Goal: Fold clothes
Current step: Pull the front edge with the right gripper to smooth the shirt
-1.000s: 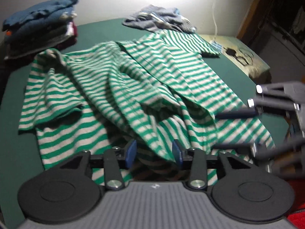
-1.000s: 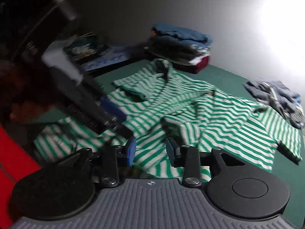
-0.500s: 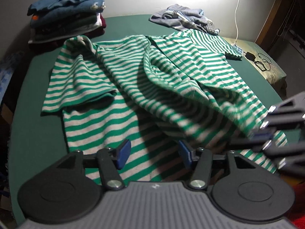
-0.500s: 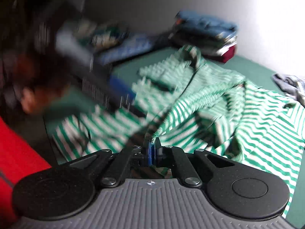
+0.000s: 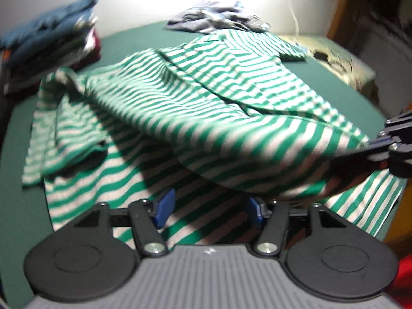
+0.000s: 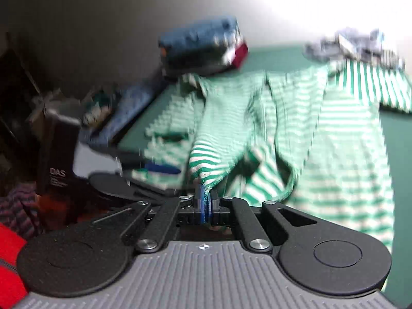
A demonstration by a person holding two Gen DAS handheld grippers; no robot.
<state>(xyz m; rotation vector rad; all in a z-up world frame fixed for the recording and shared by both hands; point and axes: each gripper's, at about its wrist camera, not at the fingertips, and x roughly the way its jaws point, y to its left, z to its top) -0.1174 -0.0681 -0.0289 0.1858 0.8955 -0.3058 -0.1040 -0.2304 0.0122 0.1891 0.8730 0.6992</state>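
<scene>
Our right hand-held gripper (image 6: 204,200) clamps the hem of the green striped shirt (image 5: 206,97), lifting it; our left hand-held gripper (image 5: 209,207) stands apart above the cloth.

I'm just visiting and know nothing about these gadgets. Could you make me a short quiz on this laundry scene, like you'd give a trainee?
1. True or false: the right tool is clamped on an edge of the green striped shirt.
2. Multiple choice: the left tool is A) gripping a sock, B) open, with nothing pinched, over the shirt's lower part, C) resting on the stack of folded clothes.
3. Fill in: the crumpled grey garment lies at the ____ side of the green cover, beyond the shirt.

Key: 1 true. 2 B. 3 far.
</scene>
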